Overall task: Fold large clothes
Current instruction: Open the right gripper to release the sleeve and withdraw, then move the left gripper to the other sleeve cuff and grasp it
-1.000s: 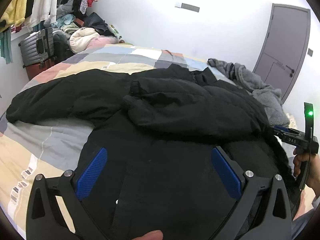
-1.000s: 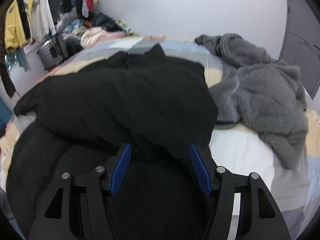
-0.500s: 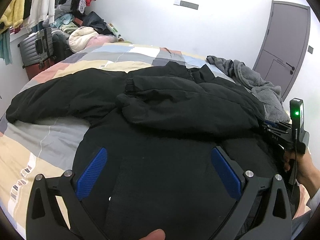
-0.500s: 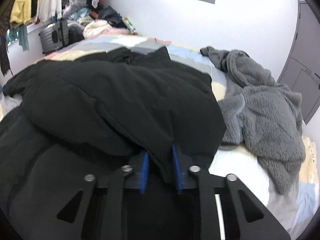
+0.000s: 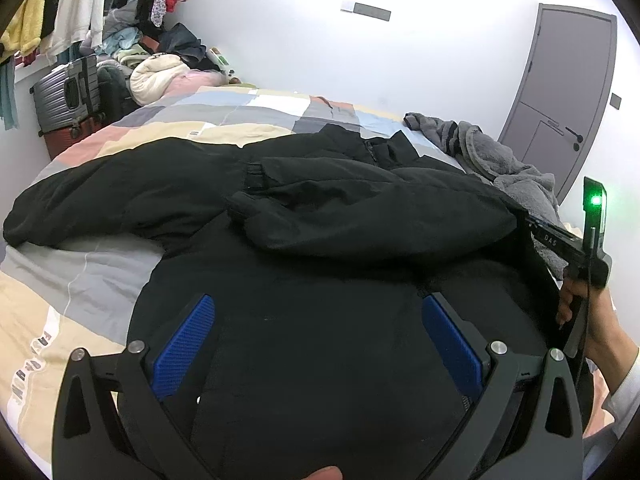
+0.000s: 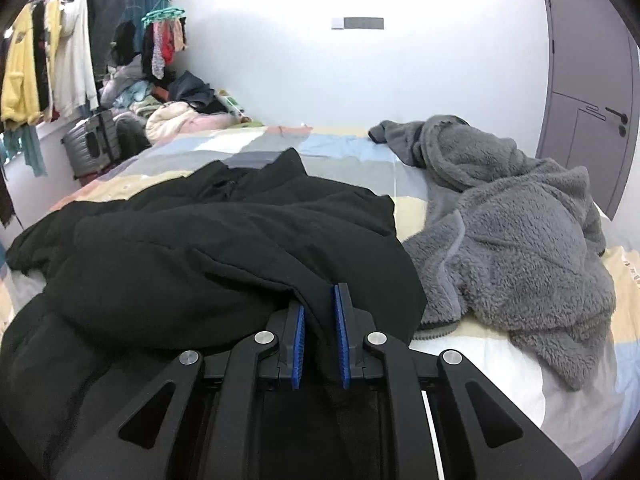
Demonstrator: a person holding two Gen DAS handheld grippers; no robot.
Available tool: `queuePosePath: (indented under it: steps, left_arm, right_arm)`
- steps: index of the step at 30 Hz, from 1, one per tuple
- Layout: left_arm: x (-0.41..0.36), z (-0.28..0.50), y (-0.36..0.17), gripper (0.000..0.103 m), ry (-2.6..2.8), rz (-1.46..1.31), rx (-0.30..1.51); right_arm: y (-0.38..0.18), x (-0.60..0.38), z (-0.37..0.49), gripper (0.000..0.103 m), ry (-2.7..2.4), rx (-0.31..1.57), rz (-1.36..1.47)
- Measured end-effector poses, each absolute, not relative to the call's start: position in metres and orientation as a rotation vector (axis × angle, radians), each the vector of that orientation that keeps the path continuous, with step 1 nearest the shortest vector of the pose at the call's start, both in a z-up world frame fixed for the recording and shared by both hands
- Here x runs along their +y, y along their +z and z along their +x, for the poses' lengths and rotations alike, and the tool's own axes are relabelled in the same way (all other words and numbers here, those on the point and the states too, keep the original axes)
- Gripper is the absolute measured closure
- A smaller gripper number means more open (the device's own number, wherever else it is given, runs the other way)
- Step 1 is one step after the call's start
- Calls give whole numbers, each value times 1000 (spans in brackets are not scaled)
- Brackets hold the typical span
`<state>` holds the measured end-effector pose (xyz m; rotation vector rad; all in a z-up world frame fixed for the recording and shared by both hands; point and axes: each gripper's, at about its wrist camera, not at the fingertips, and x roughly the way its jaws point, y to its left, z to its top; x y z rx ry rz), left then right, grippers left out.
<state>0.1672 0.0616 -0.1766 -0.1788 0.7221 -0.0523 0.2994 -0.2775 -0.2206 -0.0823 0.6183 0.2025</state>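
The large black padded jacket (image 5: 320, 320) is lying spread across the patchwork-covered bed (image 5: 248, 112), its collar pointing toward the far wall and its hem toward the person. Its long axis is running from near to far, and one black sleeve (image 5: 372, 216) is lying folded across the chest.

The right hand-held gripper (image 6: 320, 320) is sitting at the jacket's right side edge, just beside the crumpled grey fleece garment (image 6: 520, 232). Its jaws have just been closing, and the blue pads (image 6: 298, 332) are now pinching a fold of the black fabric between them. In the left wrist view the same right tool is showing at the jacket's right border.

The left hand-held gripper (image 5: 316, 344) is hovering over the lower body of the jacket with its jaws standing wide and nothing between them.

The right one is the nearer to that edge, so any fold would probably be carrying the right side leftward, across the long axis, toward the far sleeve (image 5: 100, 204) stretching out to the left.
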Motion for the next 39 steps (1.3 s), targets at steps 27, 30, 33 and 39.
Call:
queuePosePath:
  steps: [27,30,33,39]
  left_arm:
    - [55,117,-132,0,-73,-212,606]
    - [52,110,-129,0,-81,-207,591]
    - [52,102,-127,0,-87,-215,576]
    - [53,90,-124,0,-92,-213,556]
  right_arm:
    - [-181,-269,225,49,218,660,-25]
    - [-171,-258,206,47,237,644,-10]
    - [-164,-246,183,47,255,612,-30]
    - [-153,-237,135,43,314,564,-35]
